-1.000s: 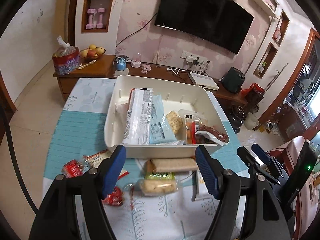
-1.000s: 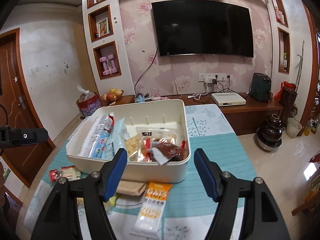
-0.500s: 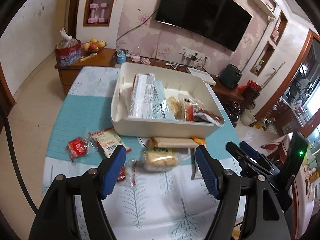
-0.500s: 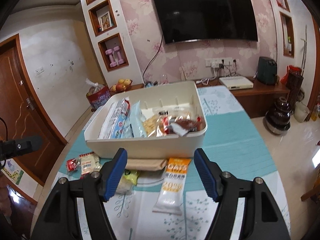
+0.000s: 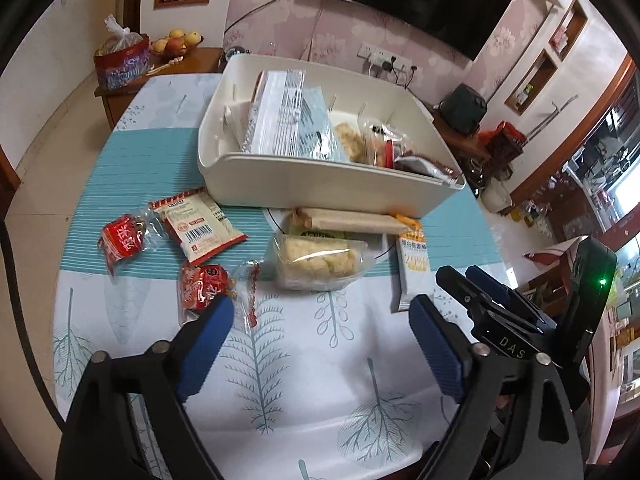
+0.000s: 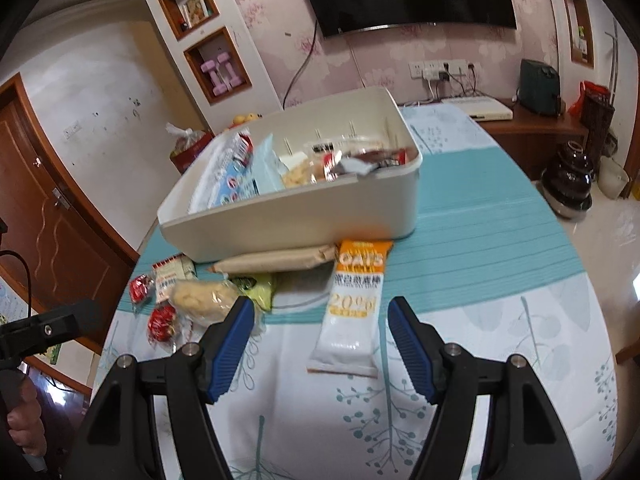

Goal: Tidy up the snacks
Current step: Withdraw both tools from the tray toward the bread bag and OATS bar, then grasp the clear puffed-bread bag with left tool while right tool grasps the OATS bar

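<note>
Blue ribbed pads of the left gripper are seen spread wide over bare tablecloth; its jaws have just been opening and nothing lies between them, presumably readied for the clear bag of pale puffed snacks just beyond. The right gripper is held open and empty too, framing the orange-and-white oats sachet. Farther off, the cream plastic bin is already part-filled with packets, so loose snacks are kept near its front wall. Red-wrapped sweets at the left are shown clearly only by the left view; a person's hand is shown only by the right.
</note>
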A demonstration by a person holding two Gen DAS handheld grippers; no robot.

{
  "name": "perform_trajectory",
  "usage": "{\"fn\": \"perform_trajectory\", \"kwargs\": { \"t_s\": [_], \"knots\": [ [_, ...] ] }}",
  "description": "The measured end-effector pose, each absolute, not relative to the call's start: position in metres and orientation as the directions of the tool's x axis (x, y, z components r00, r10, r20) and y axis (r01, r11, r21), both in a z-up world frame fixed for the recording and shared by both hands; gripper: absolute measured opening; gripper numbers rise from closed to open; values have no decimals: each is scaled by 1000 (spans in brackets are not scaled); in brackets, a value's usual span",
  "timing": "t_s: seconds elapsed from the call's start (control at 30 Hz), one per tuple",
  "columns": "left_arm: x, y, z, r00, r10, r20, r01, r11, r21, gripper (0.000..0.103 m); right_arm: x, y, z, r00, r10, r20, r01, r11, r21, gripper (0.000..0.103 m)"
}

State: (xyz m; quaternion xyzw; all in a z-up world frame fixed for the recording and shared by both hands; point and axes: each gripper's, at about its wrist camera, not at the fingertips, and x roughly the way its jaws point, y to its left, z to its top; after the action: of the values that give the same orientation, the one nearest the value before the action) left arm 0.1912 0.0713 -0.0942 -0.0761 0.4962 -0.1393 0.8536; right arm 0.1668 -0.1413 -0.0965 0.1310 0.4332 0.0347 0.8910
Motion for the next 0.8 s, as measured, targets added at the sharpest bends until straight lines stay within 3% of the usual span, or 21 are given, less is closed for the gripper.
{"fn": "perform_trajectory", "kwargs": {
  "t_s": [0.8],
  "knots": [
    [227,20,-163,435,-244,-867,232,961,-154,91,185,-140,-152,504,163,-848,50,975,218,70]
  ]
}}
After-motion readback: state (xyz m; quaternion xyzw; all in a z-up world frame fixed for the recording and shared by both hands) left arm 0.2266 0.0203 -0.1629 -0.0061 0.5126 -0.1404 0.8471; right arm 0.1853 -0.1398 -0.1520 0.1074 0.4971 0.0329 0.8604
